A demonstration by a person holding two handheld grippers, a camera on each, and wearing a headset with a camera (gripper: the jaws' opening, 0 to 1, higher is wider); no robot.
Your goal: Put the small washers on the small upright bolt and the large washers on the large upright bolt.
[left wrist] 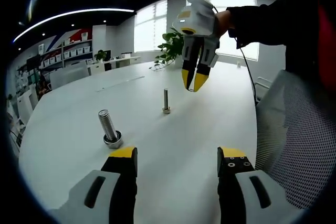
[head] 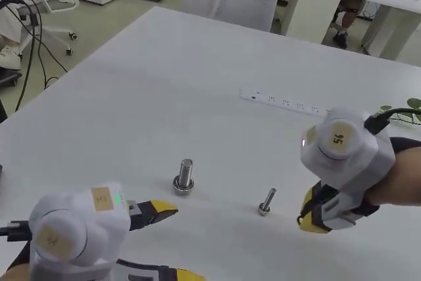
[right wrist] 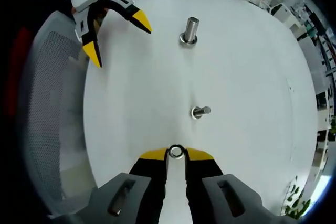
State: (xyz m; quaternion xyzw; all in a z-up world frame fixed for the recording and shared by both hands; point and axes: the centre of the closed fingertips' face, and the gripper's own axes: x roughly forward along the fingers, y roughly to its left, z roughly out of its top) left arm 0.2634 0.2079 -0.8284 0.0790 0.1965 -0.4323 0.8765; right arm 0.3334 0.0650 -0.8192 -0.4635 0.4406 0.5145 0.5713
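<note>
The large bolt [head: 185,176] stands upright on the white table [head: 164,83], with the small bolt [head: 266,201] to its right. My right gripper [head: 310,220] hovers just right of the small bolt, tips pointing down. In the right gripper view it [right wrist: 176,154] is shut on a small washer [right wrist: 176,152], with the small bolt [right wrist: 200,112] just ahead and the large bolt [right wrist: 189,30] farther on. My left gripper [head: 177,243] is at the near edge, open and holding nothing. In its own view the large bolt [left wrist: 108,128] and small bolt [left wrist: 166,100] stand beyond its tips [left wrist: 177,156].
A white power strip [head: 283,102] lies on the far right of the table, a plant's leaves [head: 406,106] beyond it. A grey chair [head: 230,1] stands at the far edge. A mesh chair back [left wrist: 294,129] is close by the left gripper.
</note>
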